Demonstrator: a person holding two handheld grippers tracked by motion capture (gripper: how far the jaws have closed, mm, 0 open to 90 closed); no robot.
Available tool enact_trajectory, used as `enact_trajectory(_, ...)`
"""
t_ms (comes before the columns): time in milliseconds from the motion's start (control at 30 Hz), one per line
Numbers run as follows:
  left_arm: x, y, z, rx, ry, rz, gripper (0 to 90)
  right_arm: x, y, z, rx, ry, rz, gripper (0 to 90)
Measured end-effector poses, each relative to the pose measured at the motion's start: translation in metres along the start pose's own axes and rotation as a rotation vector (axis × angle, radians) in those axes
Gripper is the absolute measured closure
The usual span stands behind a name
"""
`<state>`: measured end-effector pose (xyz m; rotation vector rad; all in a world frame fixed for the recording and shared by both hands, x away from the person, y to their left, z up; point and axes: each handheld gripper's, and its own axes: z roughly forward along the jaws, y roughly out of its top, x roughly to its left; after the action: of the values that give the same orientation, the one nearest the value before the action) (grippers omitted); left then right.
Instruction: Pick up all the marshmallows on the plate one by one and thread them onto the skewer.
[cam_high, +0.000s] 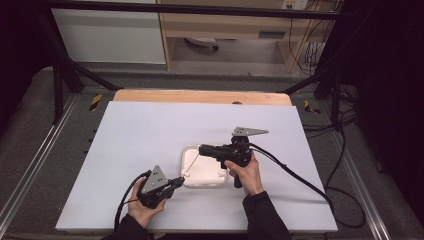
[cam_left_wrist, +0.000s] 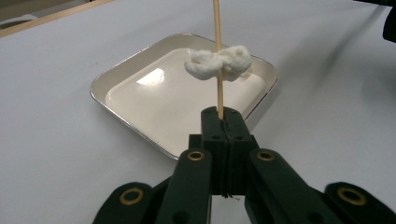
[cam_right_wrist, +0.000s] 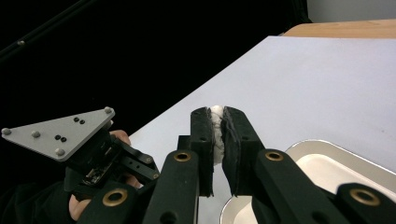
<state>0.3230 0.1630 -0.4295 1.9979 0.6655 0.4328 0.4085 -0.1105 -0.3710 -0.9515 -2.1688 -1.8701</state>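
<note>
2 claws work a skewer over a white tray on the table.
High view: left claw (cam_high: 179, 181) and right claw (cam_high: 202, 149) meet at the tray (cam_high: 219, 177). Left gripper view: left claw clenched on a wooden skewer (cam_left_wrist: 217, 56) threaded through a white lump (cam_left_wrist: 217, 63) above the tray. Right gripper view: right claw (cam_right_wrist: 217, 122) clamps white material (cam_right_wrist: 216, 113) beside the tray.

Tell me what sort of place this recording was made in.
Probably a lab or workshop data-collection station, not a kitchen. A white-topped table stands inside a dark metal frame, loose cables run over the floor, and a person works with hand-held tongs, left and right, over a lone white tray.
</note>
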Motion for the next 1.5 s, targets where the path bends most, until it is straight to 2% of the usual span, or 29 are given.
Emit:
enact_trajectory(133,-0.002,0.001,0.002,0.008,-0.008,0.012,89.1,0.0,-0.001,0.0,-0.009,0.037,0.011,83.2)
enact_trajectory(400,-0.004,0.001,0.005,0.02,0.003,0.02,89.1,0.003,-0.003,0.0,-0.006,0.039,0.0,83.4)
enact_trajectory(567,-0.003,0.001,0.008,0.029,-0.009,0.001,89.1,0.003,-0.003,-0.001,0.008,0.02,-0.016,83.1)
enact_trajectory(633,-0.002,0.0,0.008,0.022,-0.016,-0.008,89.1,0.004,-0.003,-0.003,0.012,-0.004,-0.026,82.6)
enact_trajectory(667,-0.002,0.0,0.008,0.018,-0.017,-0.009,89.1,0.004,-0.002,-0.004,0.011,-0.018,-0.035,82.4)
enact_trajectory(900,0.0,0.001,0.006,-0.002,-0.023,-0.009,89.1,0.004,0.0,-0.007,0.001,-0.042,-0.04,81.3)
enact_trajectory(1233,-0.001,0.001,0.005,-0.001,-0.025,-0.003,89.1,0.002,0.003,-0.01,-0.014,-0.064,-0.046,77.6)
enact_trajectory(1500,-0.002,0.001,0.002,-0.029,-0.028,0.004,89.2,0.001,0.003,-0.012,-0.03,-0.066,-0.039,81.4)
